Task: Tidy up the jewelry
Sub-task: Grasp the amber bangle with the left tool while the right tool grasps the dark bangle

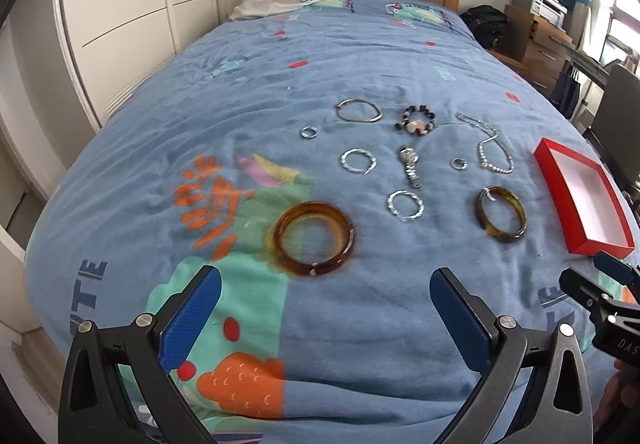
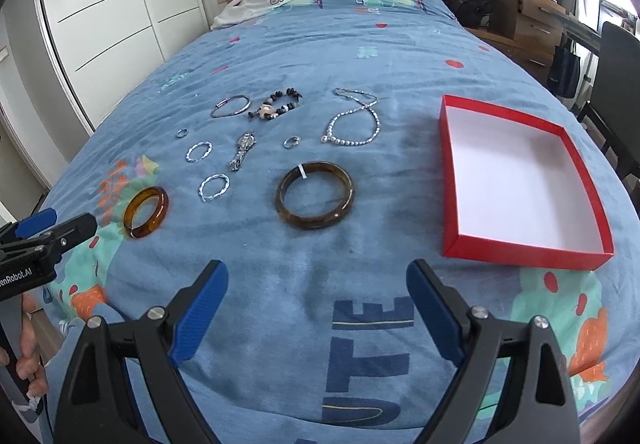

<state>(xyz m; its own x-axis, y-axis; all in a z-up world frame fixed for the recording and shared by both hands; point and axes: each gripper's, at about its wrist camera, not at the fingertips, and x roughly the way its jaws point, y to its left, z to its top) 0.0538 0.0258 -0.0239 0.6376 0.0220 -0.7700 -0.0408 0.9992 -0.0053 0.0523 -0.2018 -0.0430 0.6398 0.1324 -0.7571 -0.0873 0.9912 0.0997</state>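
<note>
Both grippers hover above the bedspread with nothing held: left gripper [image 1: 325, 308] fingers spread wide, right gripper [image 2: 317, 304] likewise. All jewelry lies left of the empty red box [image 2: 450, 172]. The dark tortoiseshell bangle [image 2: 315, 200] lies nearest the box. Recommended: straddle one side of its band, close firmly, lift clear of the box wall, then release inside.

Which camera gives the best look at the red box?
The right wrist view. There the red box shows whole, all four walls and its bare white floor visible, with nothing inside. The left wrist view catches the same box squeezed against the right edge, foreshortened, its near corner beside the right claw.
</note>
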